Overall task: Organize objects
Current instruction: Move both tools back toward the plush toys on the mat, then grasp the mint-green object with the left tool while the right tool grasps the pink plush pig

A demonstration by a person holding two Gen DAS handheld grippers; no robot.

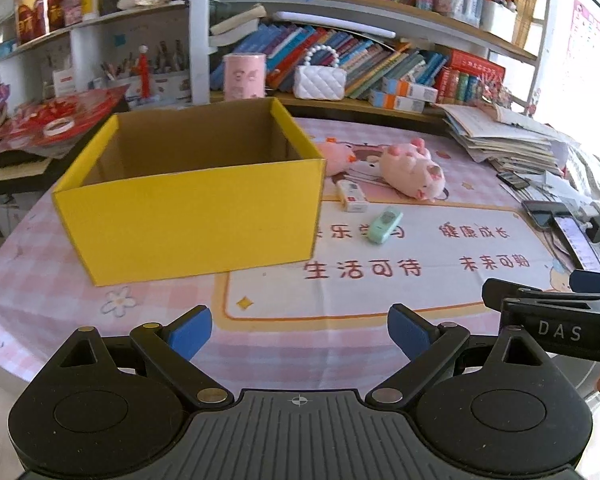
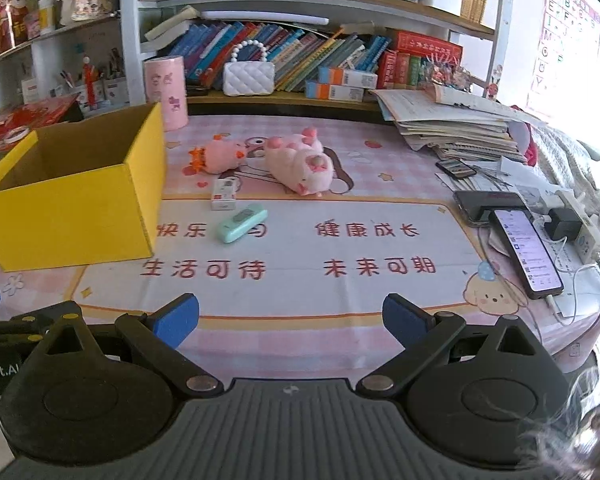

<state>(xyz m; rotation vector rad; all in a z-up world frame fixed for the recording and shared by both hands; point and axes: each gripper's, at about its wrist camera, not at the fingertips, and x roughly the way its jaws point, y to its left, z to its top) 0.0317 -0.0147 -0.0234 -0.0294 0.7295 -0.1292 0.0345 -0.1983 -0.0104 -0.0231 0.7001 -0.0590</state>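
Note:
An open yellow cardboard box (image 1: pixel 188 216) (image 2: pixel 68 216) stands on the pink tablecloth, left of the loose items; its visible inside looks empty. Right of it lie a mint green case (image 1: pixel 385 224) (image 2: pixel 242 223), a small white and red box (image 1: pixel 352 196) (image 2: pixel 224 194), a pink pig plush (image 1: pixel 414 170) (image 2: pixel 300 162) and a second pink plush (image 1: pixel 336 156) (image 2: pixel 220 156). My left gripper (image 1: pixel 300 334) is open and empty at the table's near edge. My right gripper (image 2: pixel 291 320) is open and empty, beside the left one.
Phones with chargers and cables (image 2: pixel 528 248) lie at the right edge. A stack of papers and books (image 2: pixel 456 128) sits at the back right. A pink cylinder (image 2: pixel 167 92) and a white quilted purse (image 2: pixel 249 76) stand on the bookshelf ledge behind.

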